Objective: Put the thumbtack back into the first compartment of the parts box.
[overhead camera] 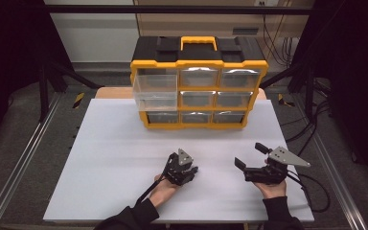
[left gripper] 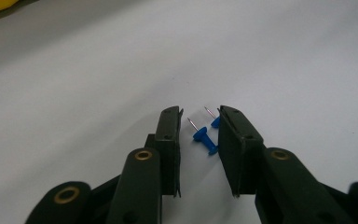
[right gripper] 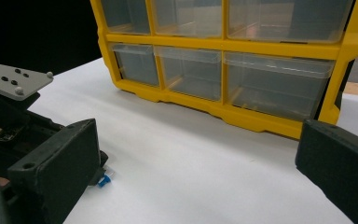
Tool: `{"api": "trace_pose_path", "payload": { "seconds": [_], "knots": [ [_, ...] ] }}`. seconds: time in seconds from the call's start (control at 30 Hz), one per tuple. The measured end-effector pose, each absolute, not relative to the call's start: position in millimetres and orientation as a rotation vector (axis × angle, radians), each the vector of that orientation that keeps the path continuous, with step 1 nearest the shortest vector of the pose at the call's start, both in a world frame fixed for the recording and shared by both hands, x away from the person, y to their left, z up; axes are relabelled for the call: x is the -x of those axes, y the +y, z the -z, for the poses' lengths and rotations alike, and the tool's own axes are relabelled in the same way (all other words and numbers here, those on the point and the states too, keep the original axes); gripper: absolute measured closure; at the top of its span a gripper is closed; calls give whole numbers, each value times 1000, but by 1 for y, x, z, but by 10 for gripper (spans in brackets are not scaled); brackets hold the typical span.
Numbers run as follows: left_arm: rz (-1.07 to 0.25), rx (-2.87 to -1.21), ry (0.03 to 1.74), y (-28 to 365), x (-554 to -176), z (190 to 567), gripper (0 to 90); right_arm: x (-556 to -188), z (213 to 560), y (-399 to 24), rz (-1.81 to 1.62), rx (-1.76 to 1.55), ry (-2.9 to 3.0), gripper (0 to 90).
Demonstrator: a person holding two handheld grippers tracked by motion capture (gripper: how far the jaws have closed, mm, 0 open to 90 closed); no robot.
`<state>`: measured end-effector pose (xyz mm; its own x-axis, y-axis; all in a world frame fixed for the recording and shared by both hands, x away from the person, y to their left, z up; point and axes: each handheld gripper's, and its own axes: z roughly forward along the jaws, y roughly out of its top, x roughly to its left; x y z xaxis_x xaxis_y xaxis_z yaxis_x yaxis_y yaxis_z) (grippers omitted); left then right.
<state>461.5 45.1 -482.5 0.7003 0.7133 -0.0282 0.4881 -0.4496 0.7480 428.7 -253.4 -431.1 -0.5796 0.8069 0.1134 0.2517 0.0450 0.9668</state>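
The left gripper [left gripper: 199, 122] has its jaws parted around two blue pushpins [left gripper: 205, 139] lying on the white table [overhead camera: 115, 158]; the right gripper [overhead camera: 250, 155] gapes wide and empty nearby, before the yellow drawer organizer [overhead camera: 199, 88]

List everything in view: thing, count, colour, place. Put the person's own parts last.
Drawer organiser: one, yellow frame, black top, clear drawers, far side of the table; its top-left drawer is pulled out.
Push pins: two, blue, lying on the table between the left claw's jaws.
Table: one, white top.
Left claw: one, black, open around the pins, near the table's front centre.
Right claw: one, black, open wide, at front right.
Hands: two, in dark sleeves, at the near edge.
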Motion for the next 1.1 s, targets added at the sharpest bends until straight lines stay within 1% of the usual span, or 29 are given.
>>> {"api": "trace_pose_path", "payload": {
  "seconds": [0.17,0.27,0.43,0.6,0.8,1.1],
  "knots": [
    [-388,-2134,923,45,-461,483,754,-429,431,-253,-1564,-1070,1856,7],
    [-400,-2142,920,44,-460,483,768,-429,431,-253,-1565,-1067,1854,7],
    [-413,-2139,922,44,-461,484,834,-428,430,-253,-1566,-1070,1857,7],
    [-412,-2142,914,45,-461,483,846,-429,431,-253,-1558,-1057,1865,7],
    [-373,-2132,914,49,-463,483,849,-429,432,-254,-1542,-1037,1880,7],
    [-377,-2073,913,66,-462,465,849,-430,432,-254,-1543,-1035,1877,7]
  ]
}}
